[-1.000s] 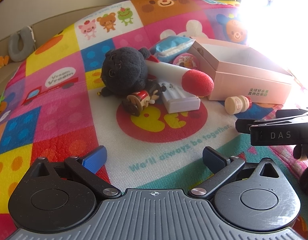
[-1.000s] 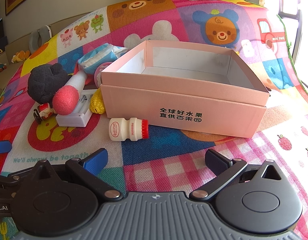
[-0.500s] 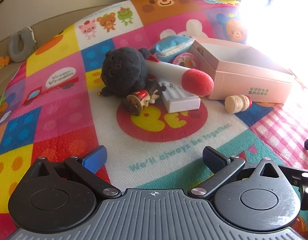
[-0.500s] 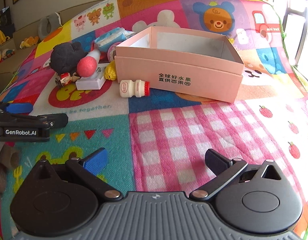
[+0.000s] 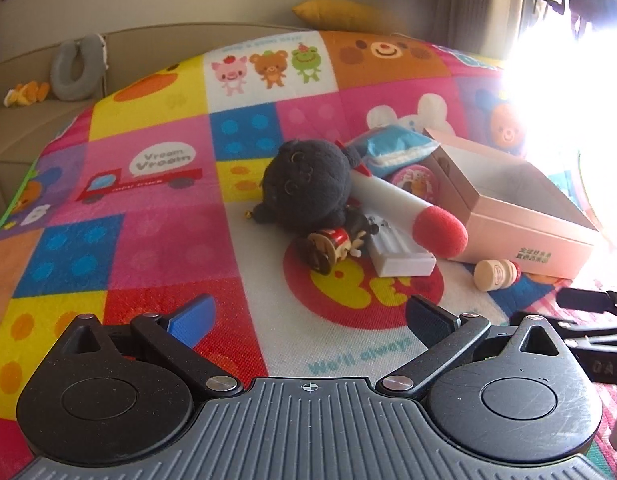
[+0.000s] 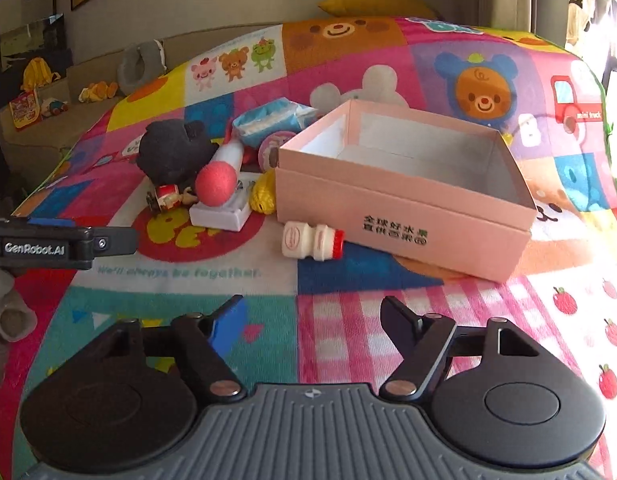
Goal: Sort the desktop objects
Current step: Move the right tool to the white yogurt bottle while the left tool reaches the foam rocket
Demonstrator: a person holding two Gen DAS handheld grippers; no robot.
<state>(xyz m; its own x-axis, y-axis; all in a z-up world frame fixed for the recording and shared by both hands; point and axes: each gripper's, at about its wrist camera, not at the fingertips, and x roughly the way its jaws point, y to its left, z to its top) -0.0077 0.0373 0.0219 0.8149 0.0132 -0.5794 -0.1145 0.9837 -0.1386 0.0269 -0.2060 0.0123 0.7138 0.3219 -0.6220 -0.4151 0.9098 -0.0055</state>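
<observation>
An open pink box (image 6: pixel 404 196) (image 5: pixel 524 236) stands empty on the colourful mat. To its left lie a black plush (image 5: pixel 304 180) (image 6: pixel 172 152), a white toy with a red foam ball end (image 5: pixel 440 232) (image 6: pixel 215 184), a white case (image 5: pixel 400 256) (image 6: pixel 224 212), a small red figure (image 5: pixel 328 244) (image 6: pixel 164 196), a blue tissue pack (image 5: pixel 392 148) (image 6: pixel 272 120), a round pink tin (image 5: pixel 414 176) and a yellow thing (image 6: pixel 263 196). A small yoghurt bottle (image 6: pixel 312 240) (image 5: pixel 494 274) lies in front of the box. My left gripper (image 5: pixel 308 320) and right gripper (image 6: pixel 308 320) are both open, empty, short of the pile.
The mat covers the whole surface and curves away at the far edge. A sofa with a grey neck pillow (image 5: pixel 74 68) and a yellow cushion (image 5: pixel 348 12) lies behind. Strong glare washes out the right side of the left wrist view.
The right gripper has come back towards the box and the bottle after pulling away, and its jaws have narrowed a little. The left gripper has moved slightly closer to the pile.
</observation>
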